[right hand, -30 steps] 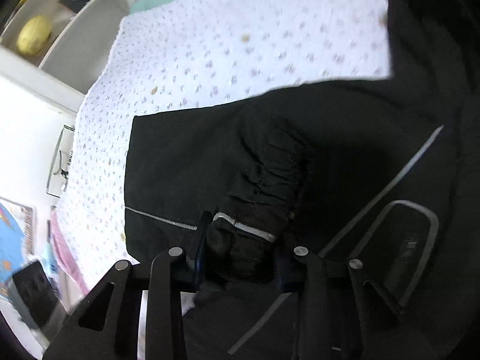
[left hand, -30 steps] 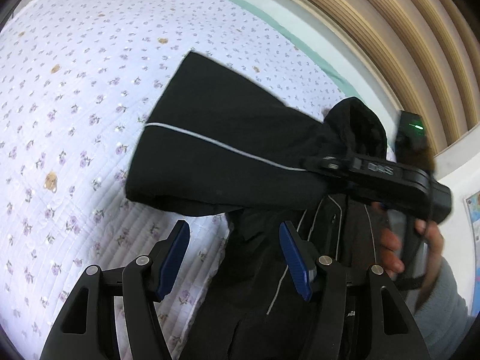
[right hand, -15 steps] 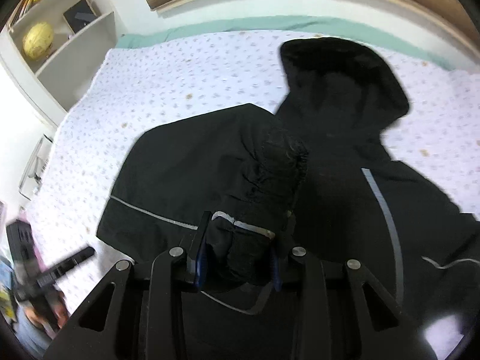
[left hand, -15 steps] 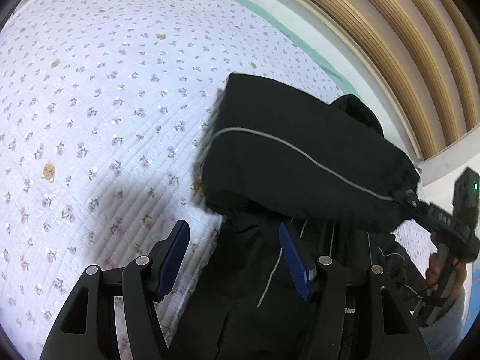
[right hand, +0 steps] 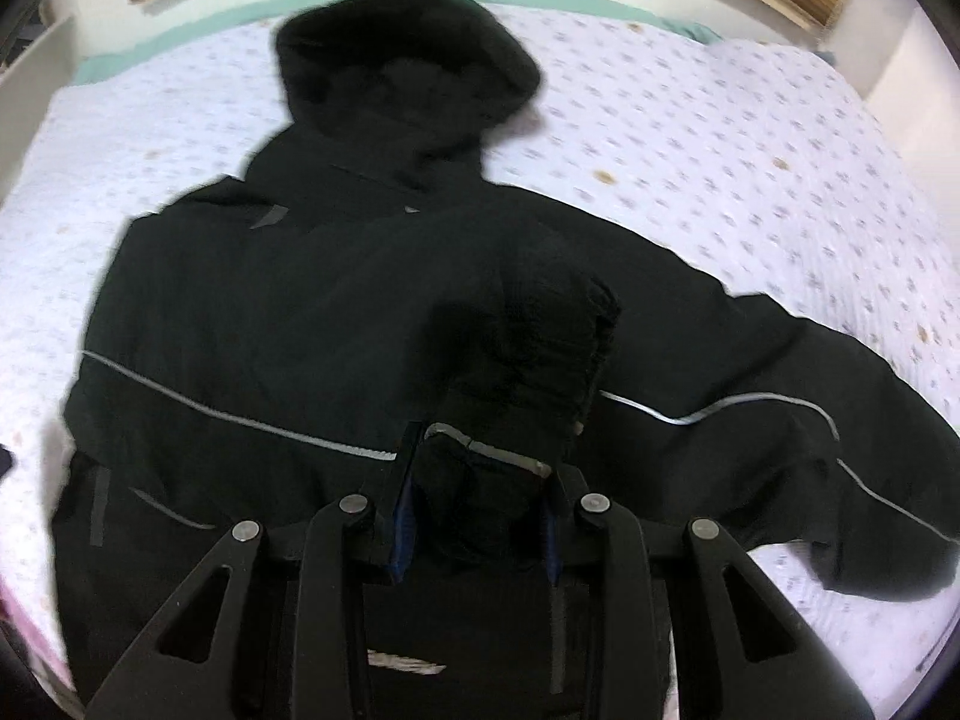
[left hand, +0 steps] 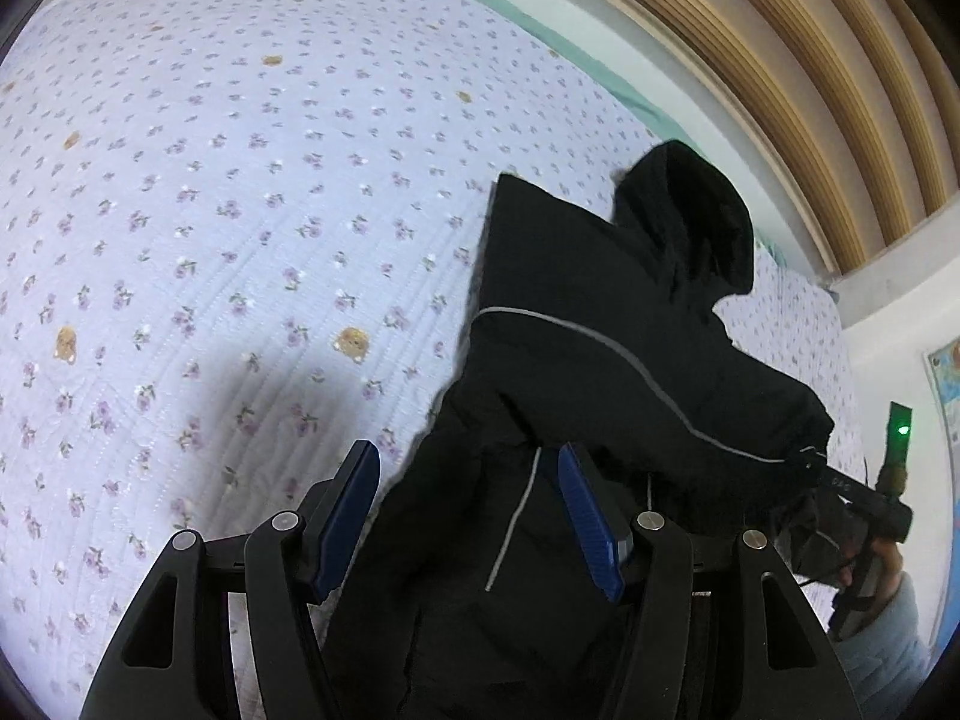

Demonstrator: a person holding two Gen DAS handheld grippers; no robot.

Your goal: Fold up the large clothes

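Between the blue pads of the left gripper (left hand: 474, 519), which stand apart and grip nothing, lies the side edge of the black jacket (left hand: 600, 360) on the flowered bedspread (left hand: 210, 210); its hood (left hand: 690, 222) lies ahead to the right. Ahead of the right gripper (right hand: 477, 519), its jaws are clamped on the cuff (right hand: 480, 480) of one sleeve, folded across the chest. Best lay it flat and straight before letting go. The other sleeve (right hand: 780, 420), sprawled rightward, remains unfolded.
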